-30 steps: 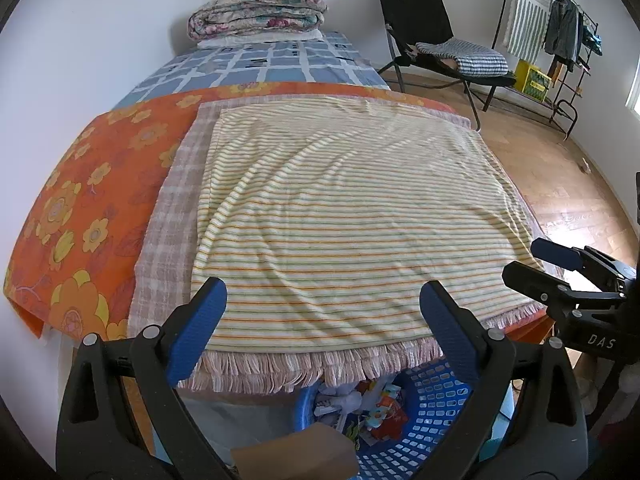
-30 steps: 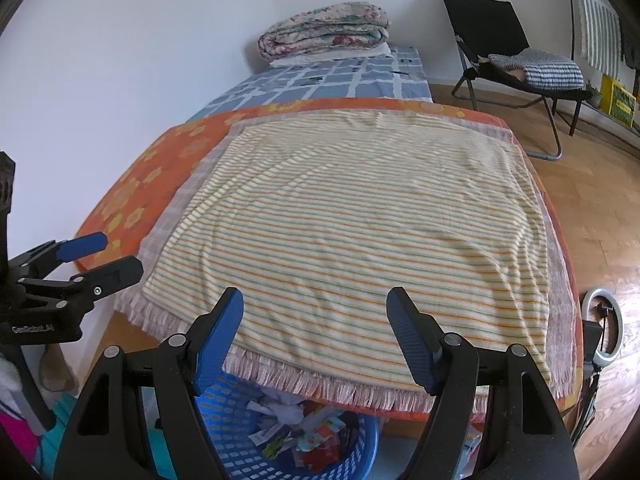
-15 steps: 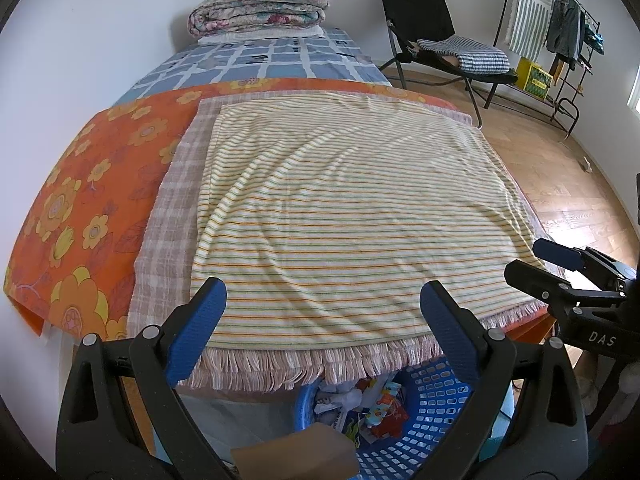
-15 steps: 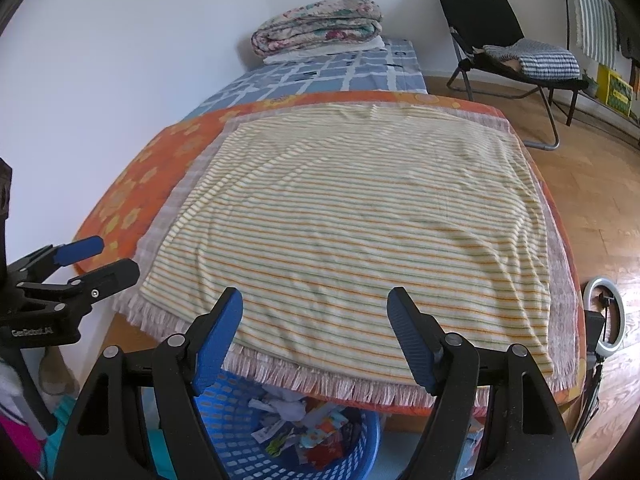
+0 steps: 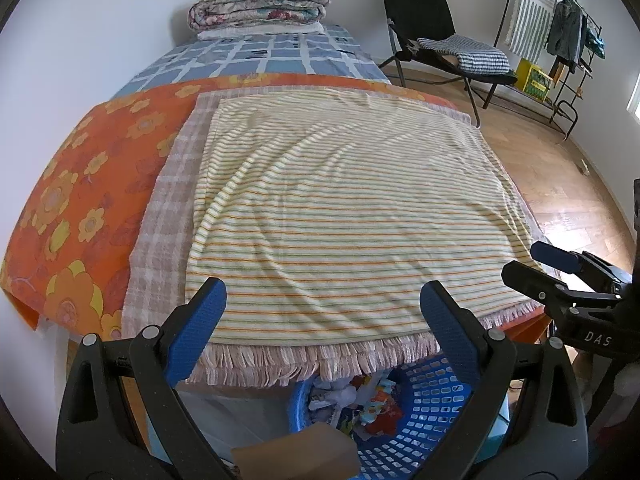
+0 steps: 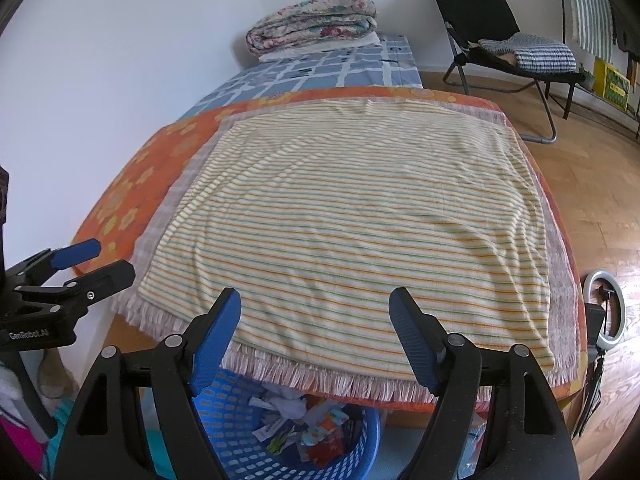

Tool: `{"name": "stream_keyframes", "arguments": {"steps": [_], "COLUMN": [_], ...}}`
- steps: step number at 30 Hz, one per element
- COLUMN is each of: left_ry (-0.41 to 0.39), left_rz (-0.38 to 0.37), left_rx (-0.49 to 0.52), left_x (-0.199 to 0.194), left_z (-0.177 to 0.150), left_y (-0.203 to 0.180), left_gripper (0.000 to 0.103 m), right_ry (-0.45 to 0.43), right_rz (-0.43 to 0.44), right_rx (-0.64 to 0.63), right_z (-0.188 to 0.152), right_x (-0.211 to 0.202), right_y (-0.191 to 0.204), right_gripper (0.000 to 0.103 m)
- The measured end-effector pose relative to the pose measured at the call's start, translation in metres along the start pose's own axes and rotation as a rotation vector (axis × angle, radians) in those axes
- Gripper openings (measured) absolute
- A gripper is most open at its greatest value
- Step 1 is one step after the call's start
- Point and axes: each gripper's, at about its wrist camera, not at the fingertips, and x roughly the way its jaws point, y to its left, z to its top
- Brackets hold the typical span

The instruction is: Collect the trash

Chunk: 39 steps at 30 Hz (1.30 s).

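A blue plastic basket stands on the floor under the table's near edge, holding crumpled paper and colourful wrappers. My left gripper hovers open above the basket, nothing between its blue pads. My right gripper is open too and holds nothing. Each gripper shows in the other's view: the right one at the right edge, the left one at the left edge. The striped cloth on the table carries no trash.
Orange floral cloth and a fringed checked cloth lie under the striped one. A folded quilt sits on the bed behind. A black chair and clothes rack stand right. A brown box lies by the basket; a ring light is on the floor.
Both cameras have drifted slightly, so the table shifts a little in view. Both grippers stay open and empty; nothing on the table or in the basket has moved.
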Motion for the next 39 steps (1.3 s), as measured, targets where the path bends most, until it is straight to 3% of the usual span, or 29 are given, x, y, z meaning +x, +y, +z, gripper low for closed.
{"name": "stream_keyframes", "arguments": {"steps": [39], "left_ry": [0.009], "left_rz": [0.030], "left_rx": [0.047], "left_x": [0.0006], "left_z": [-0.0045], "left_y": [-0.0068], "left_gripper": [0.099], "right_ry": [0.036], "right_rz": [-0.001], "right_rx": [0.021], "right_z": [-0.0061], "right_x": [0.0077], "right_y": [-0.0004], "right_gripper": [0.077]}}
